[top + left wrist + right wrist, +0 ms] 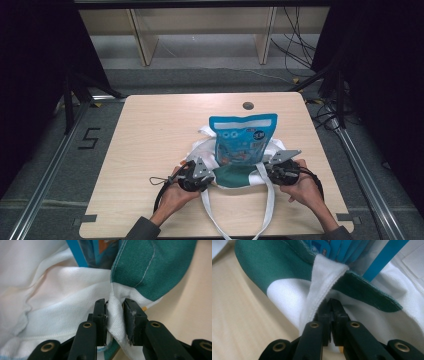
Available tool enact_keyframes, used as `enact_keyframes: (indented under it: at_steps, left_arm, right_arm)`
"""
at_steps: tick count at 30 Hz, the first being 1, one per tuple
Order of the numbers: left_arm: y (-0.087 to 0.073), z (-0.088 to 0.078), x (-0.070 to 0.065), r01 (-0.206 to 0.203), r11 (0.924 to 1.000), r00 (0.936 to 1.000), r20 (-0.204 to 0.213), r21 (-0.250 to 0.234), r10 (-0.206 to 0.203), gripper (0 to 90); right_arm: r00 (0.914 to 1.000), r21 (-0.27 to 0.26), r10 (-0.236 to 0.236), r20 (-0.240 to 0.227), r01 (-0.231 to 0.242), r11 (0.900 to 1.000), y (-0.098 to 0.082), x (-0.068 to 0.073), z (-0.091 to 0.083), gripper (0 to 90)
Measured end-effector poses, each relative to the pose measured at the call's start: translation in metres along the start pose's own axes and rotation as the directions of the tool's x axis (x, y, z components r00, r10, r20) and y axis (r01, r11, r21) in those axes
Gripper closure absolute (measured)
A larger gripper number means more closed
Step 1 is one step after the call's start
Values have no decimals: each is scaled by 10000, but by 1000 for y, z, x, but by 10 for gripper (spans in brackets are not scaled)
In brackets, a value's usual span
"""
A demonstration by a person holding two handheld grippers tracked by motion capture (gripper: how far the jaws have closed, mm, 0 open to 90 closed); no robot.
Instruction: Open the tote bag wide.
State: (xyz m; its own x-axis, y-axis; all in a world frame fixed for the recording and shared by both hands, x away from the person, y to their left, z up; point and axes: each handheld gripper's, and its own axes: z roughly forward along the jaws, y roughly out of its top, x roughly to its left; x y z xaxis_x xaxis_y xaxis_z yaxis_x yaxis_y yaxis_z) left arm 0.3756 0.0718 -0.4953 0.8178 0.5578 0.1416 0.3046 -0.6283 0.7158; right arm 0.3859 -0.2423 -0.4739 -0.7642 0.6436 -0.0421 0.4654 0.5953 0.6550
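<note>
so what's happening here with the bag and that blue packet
A person holds a gripper in each hand at the mouth of a white and green cloth bag on the table. The left gripper and right gripper each pinch the bag's fabric. A blue packet stands partway inside.

Light wood table (150, 150), round cable hole (248, 105) near far edge. Grey floor (45, 150) with metal rails (40, 185) both sides, "5" marking (89, 138) left. Pale shelf unit (200, 30) behind, loose cables (295, 45) far right. Dark surroundings.
</note>
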Motion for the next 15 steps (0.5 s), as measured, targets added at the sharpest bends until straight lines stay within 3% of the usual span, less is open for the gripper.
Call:
enact_keyframes:
  at_steps: [1,7,8,9,12,13,15]
  left_arm:
    - [1,5,7,39,10000,9998,-209,29,-38,716]
    - [4,16,24,394,9992,9980,-501,17,-392,716]
    - [4,17,26,485,9988,9975,-521,-26,-485,714]
    - [4,17,26,485,9988,9975,-521,-26,-485,713]
    - [4,17,29,584,9983,9967,-562,-47,-586,710]
    - [4,19,29,825,9962,9951,-527,-267,-838,705]
    - [4,15,31,722,9973,9958,-563,-131,-728,671]
  right_arm:
    - [10000,8,30,53,-30,10000,2,-2,2,879]
    - [9995,56,139,282,-141,9999,13,-13,13,879]
    - [9987,-338,257,433,-242,9991,14,-14,18,879]
    - [9990,36,234,384,-236,9997,16,-16,16,879]
    - [9984,-182,289,482,-280,9994,18,-17,20,878]
    - [9983,-205,285,514,-274,9994,18,-17,20,878]
    - [9978,-295,518,412,-506,9983,17,-16,19,876]
